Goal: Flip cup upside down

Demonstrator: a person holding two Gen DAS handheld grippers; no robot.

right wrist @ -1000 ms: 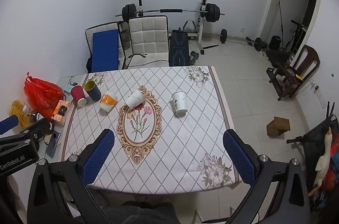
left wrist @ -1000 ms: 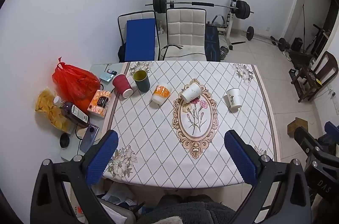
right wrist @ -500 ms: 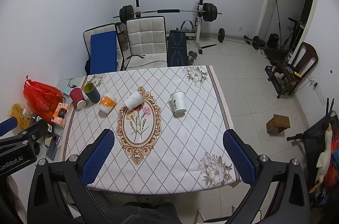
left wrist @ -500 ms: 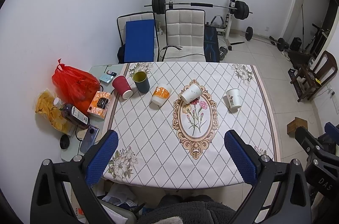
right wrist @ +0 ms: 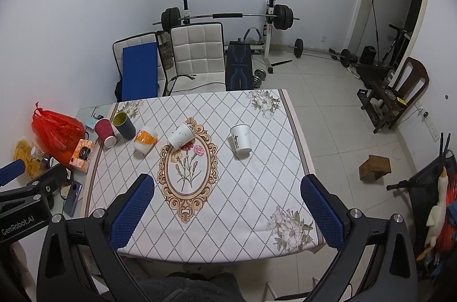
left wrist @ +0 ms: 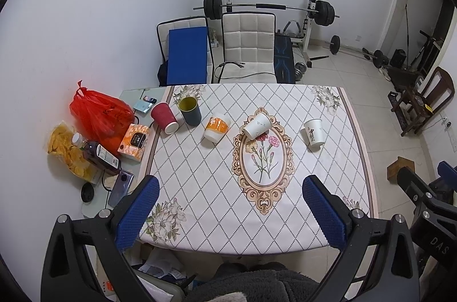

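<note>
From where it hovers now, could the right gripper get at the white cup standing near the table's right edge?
Probably yes. The right gripper is open and holds nothing, and only bare tablecloth lies between it and the white cup; the other cups sit further left.

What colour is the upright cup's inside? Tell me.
Yellow-green inside the dark cup; clearest in the left wrist view.

I hold both grippers high and level, side by side. My left gripper (left wrist: 230,212) has its blue fingers (left wrist: 137,216) spread wide, nothing between them. My right gripper (right wrist: 227,212) is likewise spread wide, with nothing between its fingers (right wrist: 321,212).
</note>
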